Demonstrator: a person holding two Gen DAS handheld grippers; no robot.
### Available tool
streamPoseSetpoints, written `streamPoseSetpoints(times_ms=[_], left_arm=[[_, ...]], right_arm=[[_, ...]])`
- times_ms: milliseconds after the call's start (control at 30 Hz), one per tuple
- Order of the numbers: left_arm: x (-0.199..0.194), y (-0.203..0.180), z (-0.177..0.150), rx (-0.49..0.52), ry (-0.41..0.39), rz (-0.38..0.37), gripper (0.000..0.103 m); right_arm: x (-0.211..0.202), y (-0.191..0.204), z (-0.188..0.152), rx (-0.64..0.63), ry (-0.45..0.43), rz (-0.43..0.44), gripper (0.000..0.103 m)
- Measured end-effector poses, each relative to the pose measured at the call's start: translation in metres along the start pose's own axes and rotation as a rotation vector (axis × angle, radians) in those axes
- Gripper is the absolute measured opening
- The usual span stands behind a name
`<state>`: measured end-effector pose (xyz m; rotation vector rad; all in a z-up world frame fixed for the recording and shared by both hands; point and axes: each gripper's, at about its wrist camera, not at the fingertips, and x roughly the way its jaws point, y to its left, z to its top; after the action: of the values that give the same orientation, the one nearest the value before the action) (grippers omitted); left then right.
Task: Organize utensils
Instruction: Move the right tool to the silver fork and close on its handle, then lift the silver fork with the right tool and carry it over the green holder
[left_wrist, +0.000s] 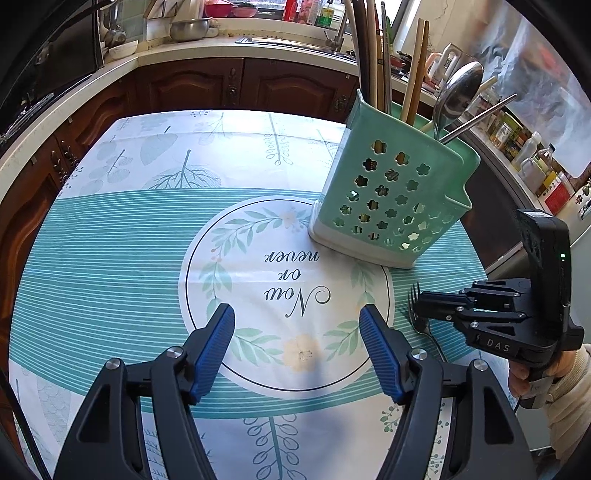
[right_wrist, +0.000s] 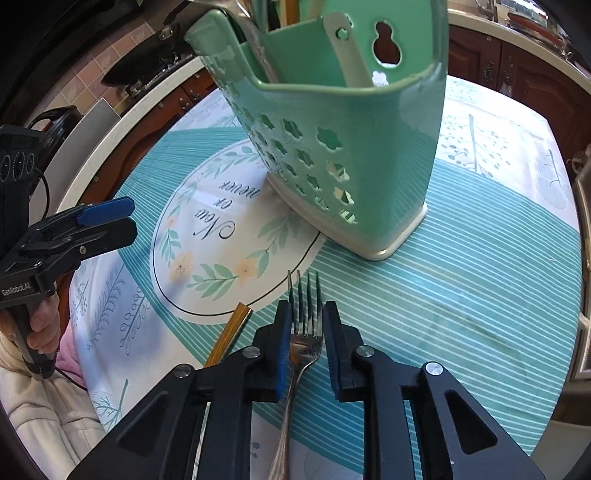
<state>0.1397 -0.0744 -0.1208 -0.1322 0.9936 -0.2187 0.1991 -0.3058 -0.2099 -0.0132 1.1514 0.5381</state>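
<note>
Table under a leaf-print cloth (left_wrist: 110, 236). Green perforated utensil holder (left_wrist: 391, 199) stands at 1 o'clock in the left wrist view, holding chopsticks (left_wrist: 415, 70) and a ladle (left_wrist: 456, 92). Left gripper (left_wrist: 297, 350) hovers wide, nothing between its jaws. Right gripper (right_wrist: 304, 325) sits at 6 o'clock, narrowed around the fork (right_wrist: 303, 332) lying on the cloth; pad contact unclear. A gold-coloured stick (right_wrist: 231, 332) lies just at its 9 o'clock.
</note>
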Motion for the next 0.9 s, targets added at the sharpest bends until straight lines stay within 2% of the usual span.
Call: streamPoseSetpoints(times_ms=[33,200,533,733,900], left_arm=[[0.0,0.0,0.0,-0.002,0.001,-0.001,0.068],[-0.001,0.0,-0.001,-0.001,0.002,-0.008,0.068],[-0.009,-0.001,-0.003,-0.001,-0.008,-0.029,0.068],[-0.015,-0.002,-0.007,0.005,-0.014,-0.029,0.068],[-0.018,-0.009,-0.003,0.019,-0.018,-0.043,0.068]], right_arm=[[-0.004,0.0,0.0,0.009,-0.012,0.007,0.004],[-0.022,0.003,-0.001,0.007,-0.058,0.007,0.002],[-0.058,0.016,-0.004,0.017,-0.148,-0.005,0.002],[-0.07,0.017,-0.004,0.034,-0.173,-0.022,0.002],[-0.103,0.029,-0.005,0.008,-0.261,-0.062,0.002]])
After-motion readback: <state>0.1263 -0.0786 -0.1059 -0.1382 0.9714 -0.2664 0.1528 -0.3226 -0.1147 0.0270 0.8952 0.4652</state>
